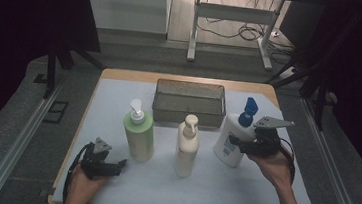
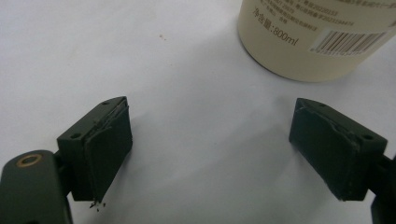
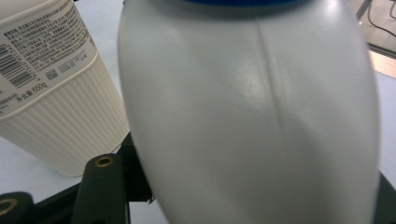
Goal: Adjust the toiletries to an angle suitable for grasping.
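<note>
Three pump bottles stand on the white mat (image 1: 119,101): a pale green one (image 1: 138,135), a cream one (image 1: 187,148) and a white one with a blue pump (image 1: 230,142), which leans. My right gripper (image 1: 235,140) is shut on the white bottle (image 3: 247,116); its jaws hug both sides in the right gripper view (image 3: 261,196). The ribbed cream bottle (image 3: 60,107) stands just beside it. My left gripper (image 1: 121,164) rests low on the mat, open and holding nothing (image 2: 210,154). The foot of a pale bottle (image 2: 308,42) stands just past its jaws.
A dark mesh basket (image 1: 187,115) sits at the back middle of the table, behind the bottles, with nothing visible inside. The table's wooden edge (image 1: 77,137) borders the mat. A metal stand and cables (image 1: 246,33) lie on the floor beyond.
</note>
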The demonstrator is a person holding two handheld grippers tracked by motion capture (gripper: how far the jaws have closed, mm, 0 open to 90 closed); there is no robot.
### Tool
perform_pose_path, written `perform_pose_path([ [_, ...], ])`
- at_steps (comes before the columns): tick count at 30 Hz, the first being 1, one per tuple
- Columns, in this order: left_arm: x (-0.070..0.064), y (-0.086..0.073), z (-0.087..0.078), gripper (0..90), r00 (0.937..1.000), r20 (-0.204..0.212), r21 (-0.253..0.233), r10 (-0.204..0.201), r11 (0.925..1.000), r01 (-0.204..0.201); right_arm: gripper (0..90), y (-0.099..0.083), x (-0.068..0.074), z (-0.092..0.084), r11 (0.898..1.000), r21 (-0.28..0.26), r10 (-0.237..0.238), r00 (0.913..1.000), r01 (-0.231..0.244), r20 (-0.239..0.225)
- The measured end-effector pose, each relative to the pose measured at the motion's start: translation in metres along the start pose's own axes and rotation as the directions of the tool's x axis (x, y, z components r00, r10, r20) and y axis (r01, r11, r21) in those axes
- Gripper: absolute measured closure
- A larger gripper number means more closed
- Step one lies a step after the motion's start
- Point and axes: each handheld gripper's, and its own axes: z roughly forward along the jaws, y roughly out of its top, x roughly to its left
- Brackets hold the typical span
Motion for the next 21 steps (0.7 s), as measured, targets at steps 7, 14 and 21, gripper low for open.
perform_pose_path([
  [7,0.0,0.0,0.0,13.3,1.0,0.0,0.0,-0.002,1.0,0.002,40.2,0.002,0.003,0.0,1.0,0.006,0.002,0.9997,-0.002,0.023],
  [14,0.0,0.0,0.0,13.3,1.0,0.0,-0.003,-0.003,1.0,0.003,40.4,0.005,0.006,-0.002,1.0,0.01,0.002,0.9998,-0.003,0.019],
  [21,0.0,0.0,0.0,13.3,1.0,-0.001,-0.004,-0.006,1.0,0.006,40.4,0.014,0.008,-0.006,1.0,0.001,0.013,0.9998,-0.013,0.015],
])
